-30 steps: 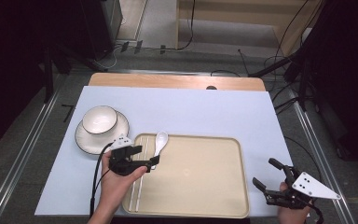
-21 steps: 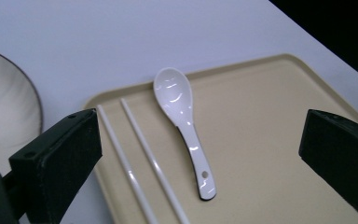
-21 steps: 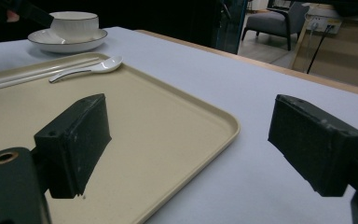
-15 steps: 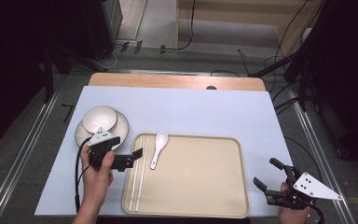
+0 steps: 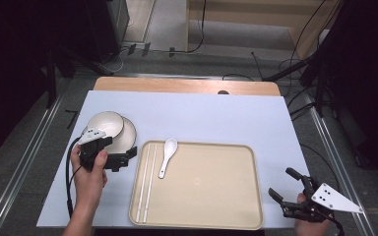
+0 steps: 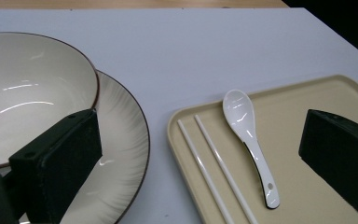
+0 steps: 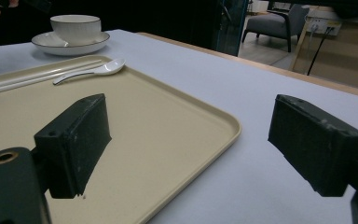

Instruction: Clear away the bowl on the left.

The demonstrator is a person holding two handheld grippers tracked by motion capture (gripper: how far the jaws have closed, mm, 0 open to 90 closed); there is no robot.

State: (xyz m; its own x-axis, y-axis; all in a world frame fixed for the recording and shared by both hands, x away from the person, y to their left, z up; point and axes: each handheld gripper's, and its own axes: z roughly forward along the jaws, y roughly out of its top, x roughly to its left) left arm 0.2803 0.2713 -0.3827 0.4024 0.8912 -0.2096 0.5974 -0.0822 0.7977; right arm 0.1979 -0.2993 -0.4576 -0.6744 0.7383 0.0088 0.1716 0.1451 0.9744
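Note:
A beige tray (image 5: 216, 196) lies at the table's front middle, with a white spoon (image 5: 166, 155) and a pair of white chopsticks (image 5: 146, 182) on its left part. Left of it, a white bowl (image 5: 106, 124) sits on a white plate (image 5: 128, 135). My left gripper (image 5: 128, 158) is open at the plate's near edge, between plate and tray, holding nothing. The left gripper view shows the bowl (image 6: 28, 93) and plate (image 6: 121, 140) behind the left jaw, and the spoon (image 6: 247, 130) between the jaws. My right gripper (image 5: 280, 183) is open and holds nothing beside the tray's front right corner.
A pale blue mat (image 5: 202, 118) covers the table, with a wooden strip (image 5: 177, 84) along the far edge. Cables and dark stands surround the table. The right gripper view looks across the tray (image 7: 168, 126) toward the far bowl (image 7: 74, 28).
My left gripper has moved left, off the tray and away from the spoon, to the plate's near edge. The spoon stays on the tray. The right gripper has hardly moved.

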